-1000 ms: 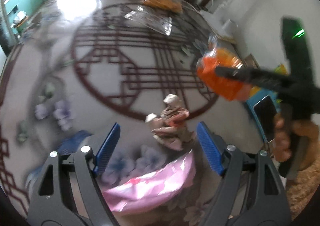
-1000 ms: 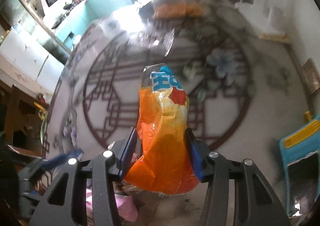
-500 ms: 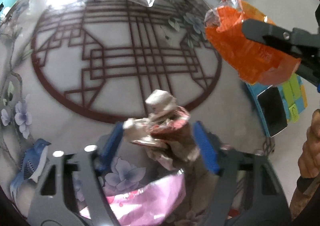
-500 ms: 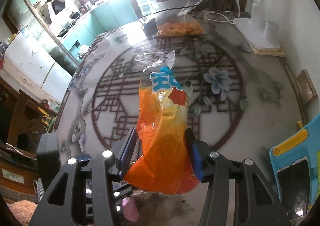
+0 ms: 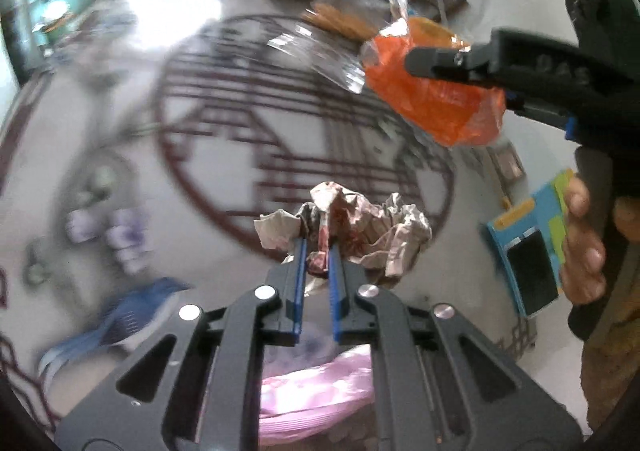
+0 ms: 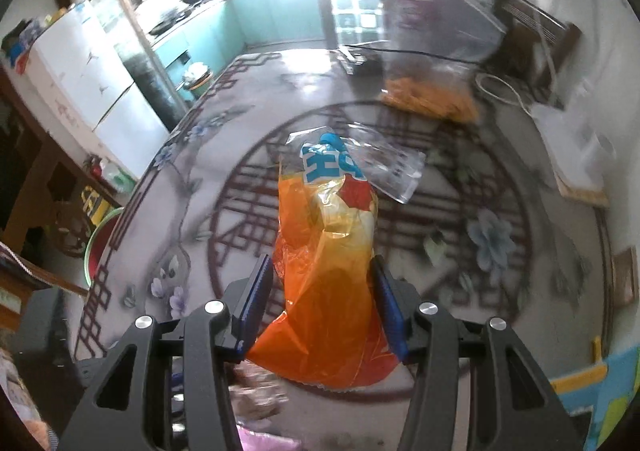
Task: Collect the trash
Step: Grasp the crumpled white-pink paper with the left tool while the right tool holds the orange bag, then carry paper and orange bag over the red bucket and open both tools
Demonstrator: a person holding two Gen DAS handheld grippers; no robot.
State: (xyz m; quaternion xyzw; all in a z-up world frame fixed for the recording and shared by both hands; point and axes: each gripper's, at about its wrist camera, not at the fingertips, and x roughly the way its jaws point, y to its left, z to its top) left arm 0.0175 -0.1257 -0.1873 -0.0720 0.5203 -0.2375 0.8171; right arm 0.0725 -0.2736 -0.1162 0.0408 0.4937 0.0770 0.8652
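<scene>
Above the patterned table (image 5: 120, 155), the left gripper (image 5: 316, 247) had just closed tight on a crumpled paper wad (image 5: 360, 227), beige with reddish stains. To its right, the right gripper (image 6: 324, 291) pinched an orange wrapper (image 6: 328, 263), glossy, creased, with blue lettering on top.

The crumpled paper wad (image 5: 352, 227) sits between the pads of the left claw (image 5: 318, 247), above the tabletop (image 5: 132, 155). A plastic bag (image 5: 316, 395) lies nearest, under that claw. To the right and farther off, the right claw (image 6: 320, 303) holds a snack bag (image 6: 328, 259) upright above the tabletop. A clear wrapper (image 6: 388, 167) lies beyond it, and a bag of snacks (image 6: 432, 99) at the far edge.
</scene>
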